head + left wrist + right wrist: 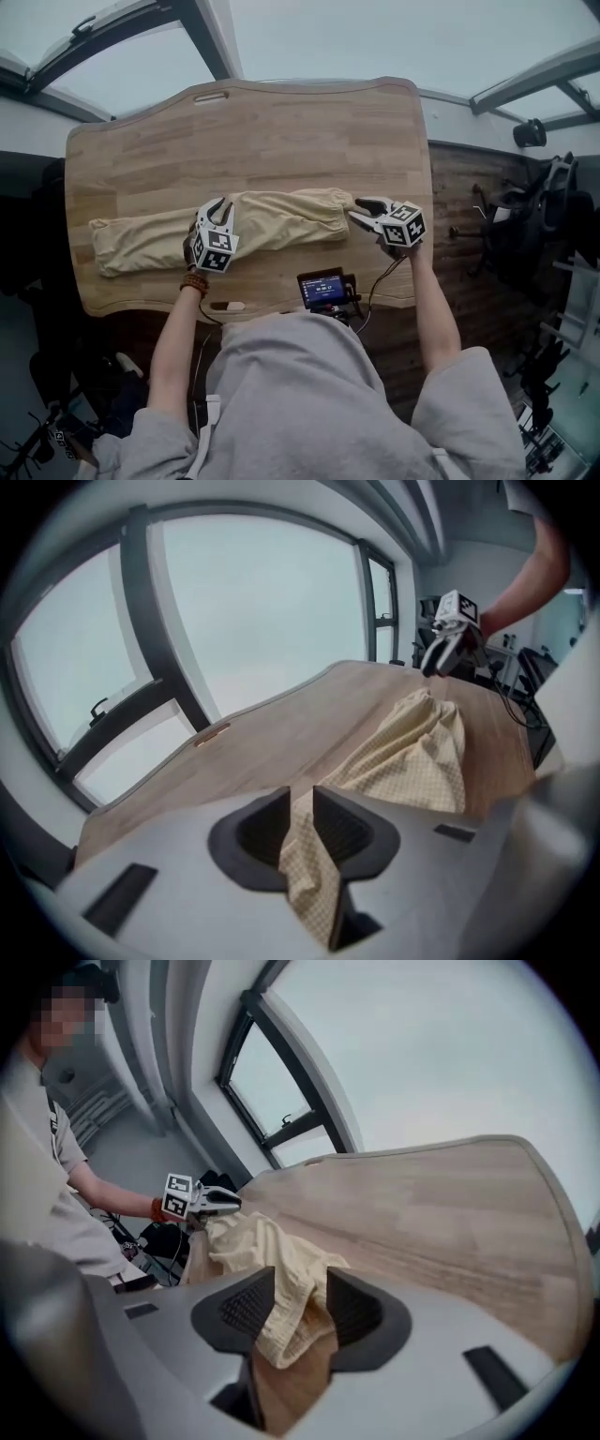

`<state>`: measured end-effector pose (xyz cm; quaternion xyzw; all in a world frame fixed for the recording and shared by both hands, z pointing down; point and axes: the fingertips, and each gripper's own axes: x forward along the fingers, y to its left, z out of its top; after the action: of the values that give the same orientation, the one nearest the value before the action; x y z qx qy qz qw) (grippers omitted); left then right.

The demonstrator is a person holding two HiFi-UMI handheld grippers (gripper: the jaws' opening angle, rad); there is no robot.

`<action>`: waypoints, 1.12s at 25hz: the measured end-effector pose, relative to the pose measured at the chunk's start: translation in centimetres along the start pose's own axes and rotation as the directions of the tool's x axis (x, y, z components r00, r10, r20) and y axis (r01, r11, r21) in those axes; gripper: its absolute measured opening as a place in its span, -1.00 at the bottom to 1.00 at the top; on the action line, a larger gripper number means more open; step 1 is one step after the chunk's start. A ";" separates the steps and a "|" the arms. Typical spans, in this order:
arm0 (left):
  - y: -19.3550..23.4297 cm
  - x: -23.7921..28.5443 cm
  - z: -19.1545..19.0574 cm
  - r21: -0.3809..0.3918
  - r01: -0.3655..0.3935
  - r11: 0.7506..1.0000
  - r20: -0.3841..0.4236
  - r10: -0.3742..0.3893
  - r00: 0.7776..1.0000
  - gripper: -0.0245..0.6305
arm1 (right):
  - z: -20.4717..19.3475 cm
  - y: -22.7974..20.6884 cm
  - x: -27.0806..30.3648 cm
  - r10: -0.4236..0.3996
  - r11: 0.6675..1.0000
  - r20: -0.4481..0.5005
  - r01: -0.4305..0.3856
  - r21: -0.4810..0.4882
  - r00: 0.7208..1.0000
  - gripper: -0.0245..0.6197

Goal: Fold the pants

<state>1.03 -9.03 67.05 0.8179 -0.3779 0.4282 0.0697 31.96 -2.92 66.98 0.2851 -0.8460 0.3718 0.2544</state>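
The small screen (322, 290) at the lower centre of the head view carries print too small to read. The cube on each tool bears black-and-white square markers. Both forearms reach up-frame from the bottom edge, with the tools angled downward. The left tool (219, 206) is clamped on a thin fold of the pants (272, 220). The right tool (359, 210) grips their thick gathered end. The beige pants lie on the tabletop (281, 131), long axis left to right across mid-frame, gathered end at the right.
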 end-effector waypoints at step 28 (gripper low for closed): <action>-13.0 -2.4 -5.0 0.012 0.360 0.933 -0.076 -0.358 0.931 -0.70 | 1.3 -4.9 1.7 -0.255 0.958 0.072 0.242 0.152 0.964 -0.47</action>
<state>5.78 3.61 71.08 0.8578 -0.2140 0.4426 0.1500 33.77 -7.14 69.66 0.4232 -0.7856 0.3828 0.2393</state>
